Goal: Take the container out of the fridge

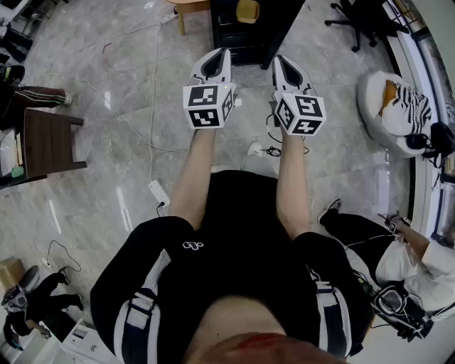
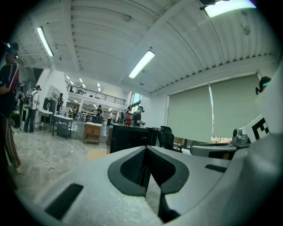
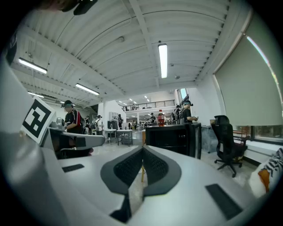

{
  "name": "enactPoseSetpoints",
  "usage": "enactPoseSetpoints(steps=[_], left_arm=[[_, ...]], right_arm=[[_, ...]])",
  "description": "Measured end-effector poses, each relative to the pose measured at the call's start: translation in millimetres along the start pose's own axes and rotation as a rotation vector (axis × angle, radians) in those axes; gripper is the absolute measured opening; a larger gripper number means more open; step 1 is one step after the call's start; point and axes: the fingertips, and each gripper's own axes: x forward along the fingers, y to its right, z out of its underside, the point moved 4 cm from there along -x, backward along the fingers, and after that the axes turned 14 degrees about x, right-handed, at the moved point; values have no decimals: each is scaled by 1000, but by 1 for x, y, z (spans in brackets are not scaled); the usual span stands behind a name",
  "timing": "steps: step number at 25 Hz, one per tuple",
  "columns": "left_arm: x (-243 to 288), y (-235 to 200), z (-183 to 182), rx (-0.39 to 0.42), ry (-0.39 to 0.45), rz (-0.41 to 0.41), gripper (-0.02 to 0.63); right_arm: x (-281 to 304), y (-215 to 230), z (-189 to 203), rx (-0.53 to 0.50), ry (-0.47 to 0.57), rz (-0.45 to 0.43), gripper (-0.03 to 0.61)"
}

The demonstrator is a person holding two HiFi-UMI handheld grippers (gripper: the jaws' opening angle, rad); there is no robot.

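Observation:
A low black fridge [image 1: 245, 32] stands on the floor ahead of me, its front closed as far as I can tell. It shows as a dark box in the left gripper view [image 2: 131, 137] and in the right gripper view [image 3: 174, 139]. I see no container inside it; a yellow object [image 1: 247, 11] rests on its top. My left gripper [image 1: 217, 52] [image 2: 146, 149] and right gripper [image 1: 283, 59] [image 3: 142, 149] are held side by side in the air, short of the fridge. Both are shut with nothing between the jaws.
A wooden stool [image 1: 190, 8] stands left of the fridge. A black office chair [image 3: 227, 145] is at the right and a dark side table [image 1: 46, 142] at the left. Cables [image 1: 153, 106] and a power strip [image 1: 158, 192] lie on the marble floor. People stand in the background.

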Motion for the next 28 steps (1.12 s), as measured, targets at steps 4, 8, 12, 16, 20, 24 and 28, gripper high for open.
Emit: enactPoseSetpoints(steps=[4,8,12,16,20,24,28], left_arm=[[18,5,4,-2,-7,-11,9],[43,9,3,-6,-18,-38,9],[73,14,-7,-4,-22,-76,9],[98,22,-14,1,-22,-119,9],[114,27,-15,2,-29,-155,9],[128,26,-14,6,-48,-180,9],[144,20,-11,9,-61,-185,9]], right_arm=[[9,21,-3,23,28,3,11],[23,54,-13,53,48,15,11],[44,88,-31,77,58,-7,12],[63,116,-46,85,56,-49,12],[77,135,-50,92,44,-80,12],[89,151,-51,107,33,-98,11],[105,160,-48,120,21,-103,11]])
